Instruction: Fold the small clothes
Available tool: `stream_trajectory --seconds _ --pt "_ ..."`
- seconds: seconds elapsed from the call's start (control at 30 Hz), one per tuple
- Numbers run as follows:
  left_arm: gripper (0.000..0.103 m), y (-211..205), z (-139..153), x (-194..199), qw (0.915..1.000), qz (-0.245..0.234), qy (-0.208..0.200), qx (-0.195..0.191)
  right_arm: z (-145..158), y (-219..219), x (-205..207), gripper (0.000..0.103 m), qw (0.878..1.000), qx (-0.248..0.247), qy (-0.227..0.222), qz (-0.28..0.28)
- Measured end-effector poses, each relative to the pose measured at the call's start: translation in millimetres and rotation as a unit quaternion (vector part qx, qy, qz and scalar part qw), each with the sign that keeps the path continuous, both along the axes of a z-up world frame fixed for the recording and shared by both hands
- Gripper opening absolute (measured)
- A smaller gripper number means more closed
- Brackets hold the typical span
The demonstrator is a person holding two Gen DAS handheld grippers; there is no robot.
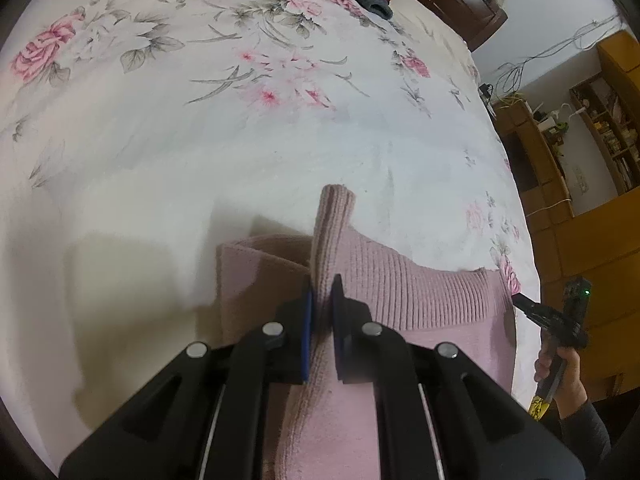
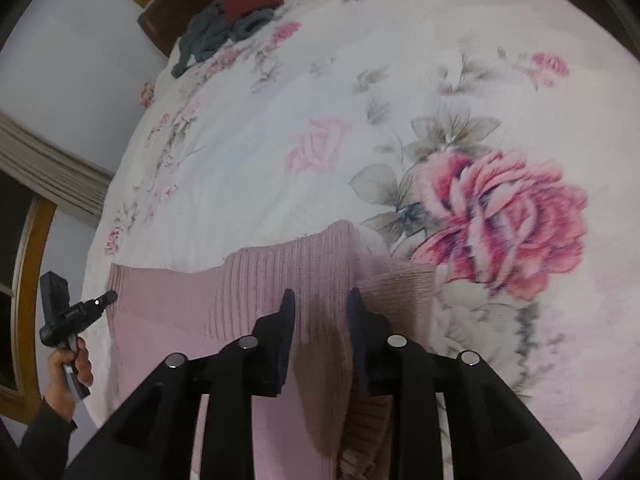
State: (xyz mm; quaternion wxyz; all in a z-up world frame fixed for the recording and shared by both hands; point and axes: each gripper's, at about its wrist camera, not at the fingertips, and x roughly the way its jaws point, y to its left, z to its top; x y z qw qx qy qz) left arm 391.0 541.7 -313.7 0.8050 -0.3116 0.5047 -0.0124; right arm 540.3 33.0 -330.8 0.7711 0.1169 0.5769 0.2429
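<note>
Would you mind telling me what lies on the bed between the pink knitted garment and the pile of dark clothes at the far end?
Only bare floral bedspread lies between the pink knitted garment and the dark clothes pile, seen clearly in the right wrist view.

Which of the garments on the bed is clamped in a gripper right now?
The pink ribbed sweater: the left gripper pinches a fold of it. The grey and red clothes lie untouched at the far end.
</note>
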Motion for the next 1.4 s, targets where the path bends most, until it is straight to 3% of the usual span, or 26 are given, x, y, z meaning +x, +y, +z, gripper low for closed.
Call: stream_trajectory --seconds 0.1,0.17,0.33,0.47,0.63,0.7,0.8,0.87,0.97,1.0,1.07,1.1,1.13,1.2,1.23,1.27,1.33,1.4 --pt "0.007 0.4 1.3 -0.3 1.0000 -0.001 -0.001 0.001 -8.6 9.5 0.8 0.031 1.000 -0.021 0.009 0.006" --pt "0.007 0.3 5.4 -1.5 1.0000 -0.002 -0.009 0.000 -3.0 13.0 -4.1 0.008 1.000 -0.021 -0.006 0.016" --pt "0.007 4.8 21.9 -3.3 0.9987 0.005 -0.051 -0.007 36.1 0.9 -12.8 0.006 0.997 -0.004 -0.076 -0.001" --pt "0.007 10.4 16.5 9.4 0.9981 0.022 -0.053 -0.023 44.0 -1.4 -3.5 0.006 0.995 -0.013 -0.094 -0.015" --pt "0.007 6.5 -25.9 29.1 0.9994 0.020 0.027 0.006 14.3 5.4 10.6 0.006 0.996 -0.049 -0.075 -0.029" --pt "0.013 7.4 -43.5 35.1 0.9975 0.023 0.064 0.022 -3.8 8.0 13.9 0.006 0.996 -0.064 -0.061 -0.031" --pt "0.016 14.4 -32.0 32.3 0.9970 0.055 0.047 0.027 -21.5 13.1 14.4 0.015 0.995 -0.084 -0.048 -0.017" --pt "0.027 10.9 -3.3 22.9 0.9979 0.062 -0.015 0.015 -4.3 10.8 5.3 0.021 0.994 -0.066 -0.081 -0.024" --pt "0.030 -7.8 4.4 20.9 0.9962 0.011 -0.059 -0.062 16.7 7.8 -15.0 0.029 0.993 -0.010 -0.115 -0.024" --pt "0.031 -14.4 -1.5 22.0 0.9959 -0.002 -0.053 -0.074 14.3 9.8 -19.6 0.029 0.995 0.009 -0.102 -0.013" --pt "0.027 -21.1 -27.9 26.7 0.9986 -0.006 0.002 -0.052 -5.9 14.4 -25.7 0.029 0.998 0.029 -0.058 0.011" --pt "0.025 -18.6 -42.5 27.0 0.9984 0.005 0.030 -0.048 -15.2 11.6 -25.3 0.024 0.999 0.027 -0.043 0.010" --pt "0.016 -14.5 -55.2 25.5 0.9975 0.017 0.048 -0.049 -28.1 4.9 -23.9 0.012 0.999 0.024 -0.027 0.001" --pt "0.018 -10.5 -53.7 22.3 0.9970 0.027 0.047 -0.055 -35.9 -12.9 -21.0 0.003 0.999 0.033 -0.015 -0.029" --pt "0.030 -12.2 -41.8 18.5 0.9975 0.027 0.035 -0.056 -31.5 -20.3 -23.1 0.004 0.998 0.041 -0.016 -0.036" --pt "0.033 -18.4 -27.9 12.7 0.9980 0.013 0.015 -0.059 -26.4 -20.9 -27.1 0.007 0.998 0.040 -0.020 -0.035" --pt "0.033 -41.0 -2.9 -4.7 0.9950 -0.046 -0.028 -0.085 -8.6 -14.4 -48.2 0.027 0.997 0.068 -0.036 -0.005" --pt "0.034 -62.8 3.6 -26.7 0.9879 -0.093 -0.052 -0.113 -3.2 -0.7 -71.5 0.028 0.993 0.114 -0.029 0.030"
